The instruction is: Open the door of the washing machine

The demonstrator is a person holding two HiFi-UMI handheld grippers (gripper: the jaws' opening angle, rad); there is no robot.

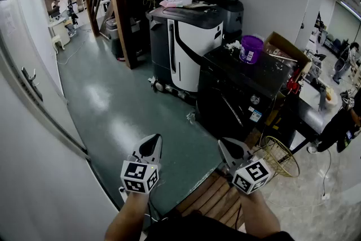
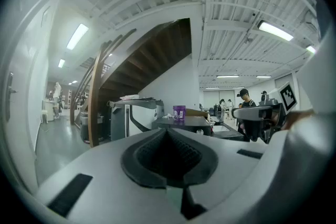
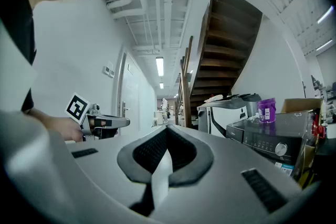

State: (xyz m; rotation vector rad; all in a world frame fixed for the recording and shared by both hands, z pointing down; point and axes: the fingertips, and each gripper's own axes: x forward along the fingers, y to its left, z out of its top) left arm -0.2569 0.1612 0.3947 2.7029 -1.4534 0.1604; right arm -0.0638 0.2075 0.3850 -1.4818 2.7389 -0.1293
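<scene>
The left tongs (image 1: 150,147) and the right tongs (image 1: 230,149), two in all, were pressed shut on nothing at lower centre, side by side but apart. Green floor (image 1: 130,110) lay between them and the one black washing machine (image 1: 237,87) right of centre, its door (image 1: 217,110) shut. One purple tub (image 1: 251,49) stood on top, one gold wire basket (image 1: 280,156) at its base, and one black-and-white machine (image 1: 189,42) behind.

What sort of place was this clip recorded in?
Probably an open workshop or lab, not a home: a washing machine stands near a wooden staircase and a large wheeled machine, under ceiling strip lights.
</scene>
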